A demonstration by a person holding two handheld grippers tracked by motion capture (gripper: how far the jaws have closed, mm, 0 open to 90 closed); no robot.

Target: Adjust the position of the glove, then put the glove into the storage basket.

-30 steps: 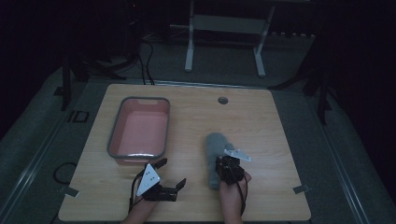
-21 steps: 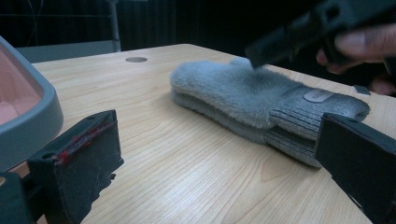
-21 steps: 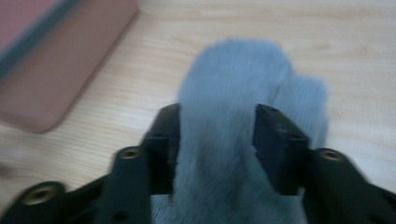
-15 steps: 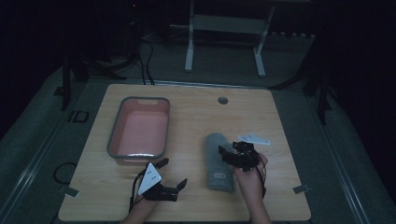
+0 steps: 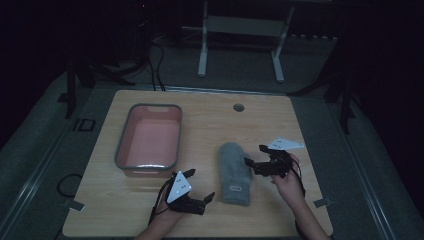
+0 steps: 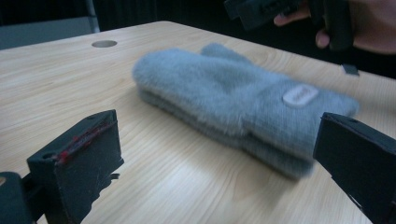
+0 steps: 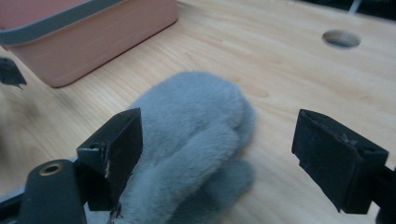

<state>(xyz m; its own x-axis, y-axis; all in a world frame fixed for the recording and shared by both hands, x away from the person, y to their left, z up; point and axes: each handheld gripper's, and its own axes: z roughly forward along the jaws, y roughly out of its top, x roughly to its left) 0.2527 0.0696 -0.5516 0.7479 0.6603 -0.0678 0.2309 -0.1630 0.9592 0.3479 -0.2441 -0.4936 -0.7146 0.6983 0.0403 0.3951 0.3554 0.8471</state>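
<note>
A pair of fuzzy grey mittens [image 5: 236,172], stacked one on the other, lay flat on the wooden table [image 5: 210,125], toward its near right part, with the cuff end and its small pale label [image 5: 235,189] pointing at the person and the rounded tips pointing away. The right gripper [image 5: 256,155] hovered just beside the mittens on their right, its jaws spread wide after having just been opening, and nothing was pinched between them; from its own camera the mitten tips [image 7: 196,140] lay below and between the two black jaws without either pad pressing on them. The left gripper [image 5: 202,186] sat near the table's front edge, just left of the cuff end, its jaws likewise standing wide apart and empty, aimed along the table at the mittens [image 6: 243,102]. A pink bin with a grey rim [image 5: 150,137] stood well to the left of the mittens, apart from both grippers, and a small round hole [image 5: 238,107] showed in the table farther back.
</note>
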